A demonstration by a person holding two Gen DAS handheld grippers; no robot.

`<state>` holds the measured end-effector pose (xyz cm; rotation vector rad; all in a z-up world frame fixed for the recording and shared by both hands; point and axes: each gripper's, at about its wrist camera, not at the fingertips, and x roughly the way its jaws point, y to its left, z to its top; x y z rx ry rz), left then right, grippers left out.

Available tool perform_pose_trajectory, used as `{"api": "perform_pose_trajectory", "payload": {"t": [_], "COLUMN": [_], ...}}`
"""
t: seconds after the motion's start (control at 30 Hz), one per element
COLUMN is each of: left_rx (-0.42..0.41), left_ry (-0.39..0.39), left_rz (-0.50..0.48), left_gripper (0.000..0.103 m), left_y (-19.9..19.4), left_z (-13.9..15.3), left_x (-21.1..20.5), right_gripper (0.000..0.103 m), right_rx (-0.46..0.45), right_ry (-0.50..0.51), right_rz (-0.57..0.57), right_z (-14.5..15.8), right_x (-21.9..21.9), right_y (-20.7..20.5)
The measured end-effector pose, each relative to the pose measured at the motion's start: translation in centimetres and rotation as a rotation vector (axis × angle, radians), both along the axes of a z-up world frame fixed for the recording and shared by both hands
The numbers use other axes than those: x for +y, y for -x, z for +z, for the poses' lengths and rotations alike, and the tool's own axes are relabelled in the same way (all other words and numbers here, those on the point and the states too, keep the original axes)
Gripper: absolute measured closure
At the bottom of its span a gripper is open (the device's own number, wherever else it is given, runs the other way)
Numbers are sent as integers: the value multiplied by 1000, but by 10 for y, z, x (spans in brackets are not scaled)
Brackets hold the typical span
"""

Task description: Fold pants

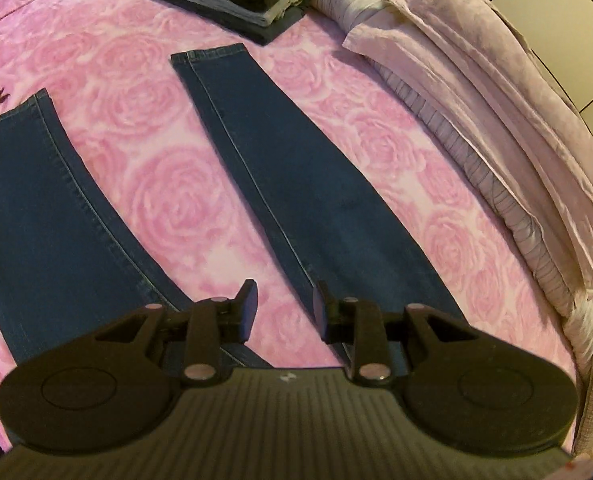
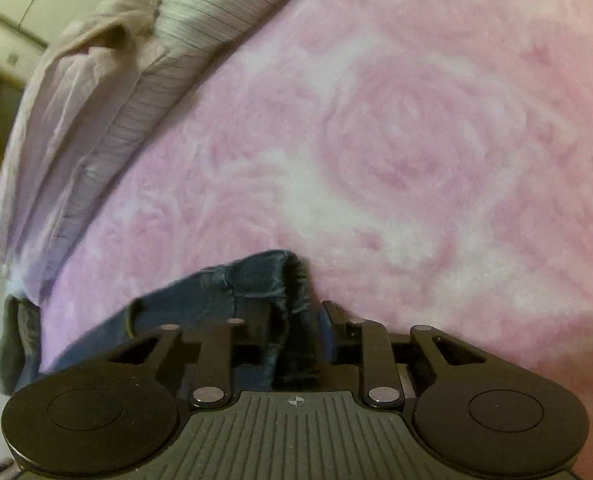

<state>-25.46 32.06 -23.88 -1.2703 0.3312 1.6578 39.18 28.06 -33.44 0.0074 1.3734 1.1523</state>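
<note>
Jeans spread on bed, right gripper on waist corner

Jeans [image 1: 304, 184] lie flat on the pink rose blanket [image 1: 168, 184], legs splayed apart. Denim looks soft, floppy and fairly heavy, so likely best taken at the waistband or hems. Left gripper [image 1: 284, 312] hovers over the crotch area, jaws partly open, holding nothing. Right gripper [image 2: 292, 344] has its jaws narrowed on a bunched denim corner beside the pillows [image 2: 96, 92]
</note>
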Motion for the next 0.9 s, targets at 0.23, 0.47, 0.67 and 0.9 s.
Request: {"api": "perform_pose_trajectory", "payload": {"t": [0.23, 0.47, 0.67, 0.9], "left_rx": [-15, -22, 0, 16], "left_ry": [28, 34, 43, 86], "left_rz": [31, 59, 61, 36], "left_gripper": [78, 78, 78, 78], "left_y": [-3, -6, -12, -22], "left_z": [1, 3, 6, -5], "left_x": [-23, -36, -43, -48], "right_gripper": [77, 77, 103, 103], "right_rx": [124, 144, 88, -36], "right_ry": [-101, -68, -144, -73], "right_rz": [240, 280, 266, 172], "right_z": [39, 0, 13, -10], "right_x": [-40, -35, -2, -10], "right_y": [11, 18, 21, 10]}}
